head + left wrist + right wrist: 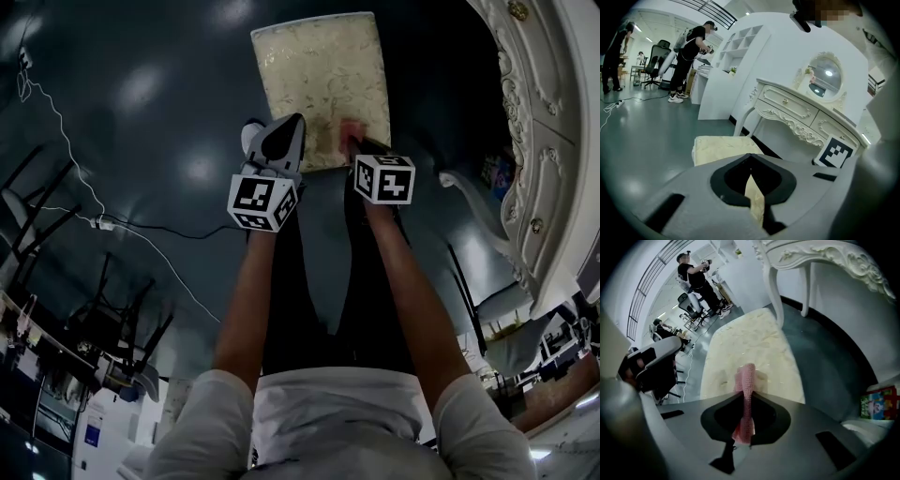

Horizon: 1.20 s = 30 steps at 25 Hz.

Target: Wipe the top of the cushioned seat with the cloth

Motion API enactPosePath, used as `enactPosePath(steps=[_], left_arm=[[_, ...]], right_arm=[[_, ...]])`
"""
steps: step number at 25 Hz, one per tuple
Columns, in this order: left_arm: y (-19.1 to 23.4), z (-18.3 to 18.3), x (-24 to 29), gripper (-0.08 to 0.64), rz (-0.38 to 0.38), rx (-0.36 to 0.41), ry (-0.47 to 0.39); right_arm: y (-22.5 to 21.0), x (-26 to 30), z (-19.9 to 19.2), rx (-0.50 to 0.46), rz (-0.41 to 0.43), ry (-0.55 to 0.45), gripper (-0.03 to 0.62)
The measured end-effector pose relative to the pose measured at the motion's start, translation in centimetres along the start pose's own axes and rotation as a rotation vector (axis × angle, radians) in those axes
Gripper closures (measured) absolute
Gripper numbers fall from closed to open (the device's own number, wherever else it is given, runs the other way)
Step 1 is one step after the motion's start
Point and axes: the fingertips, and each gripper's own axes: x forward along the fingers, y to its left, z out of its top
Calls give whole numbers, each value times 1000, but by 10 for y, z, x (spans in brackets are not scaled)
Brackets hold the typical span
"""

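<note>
Two tongs are reaching out over a dark, glossy floor [141,94] in the head view. At the far left, a white cable [141,234] is trailing across that floor. The left tongs [291,131] are hovering by the near left corner of the seat [319,84]. Their jaws are clenched almost together with nothing between them, and only a thin sliver of the cream seat is showing through the slit in the left gripper view. The seat, cream with a pale floral pattern, is lying just ahead of both tongs, its top facing up.

The right tongs [356,148] are grasping the pink cloth [351,133], which is standing up as a narrow folded strip between the jaws. The right gripper view is showing its front end touching the seat top at the near edge.

To the right, an ornate white desk [534,141] with carved drawers is standing beside the seat. A colourful box [879,404] is lying on the floor under it. Farther back, a person [691,47] in dark clothes is standing by white shelving.
</note>
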Motion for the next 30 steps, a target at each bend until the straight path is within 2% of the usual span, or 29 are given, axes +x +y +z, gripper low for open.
enactPosePath(steps=[5,8,11,14,17,20,23,27,30], left_arm=[[-31,-4,23,548,-37,14,10],[-41,-4,31,548,-46,20,10],[-47,-5,35,548,-50,31,16],[-47,-6,34,548,-45,41,21],[-39,-5,28,548,-29,44,19],[-28,-1,18,548,-2,32,12],[-19,3,9,548,8,28,9],[-4,11,1,548,20,43,-4],[15,15,-9,548,42,42,-15]], right_arm=[[-68,-26,8,45,-69,-41,561],[-97,-30,10,-40,-146,-21,561],[-116,-19,8,-71,-145,5,561],[-124,-7,5,-67,-128,21,561],[-124,-10,8,-40,-148,12,561],[-107,-28,20,-14,-140,-51,561],[-76,-43,20,-43,-111,-81,561],[-12,-40,8,-64,3,-85,561],[38,-17,-12,-84,81,-40,561]])
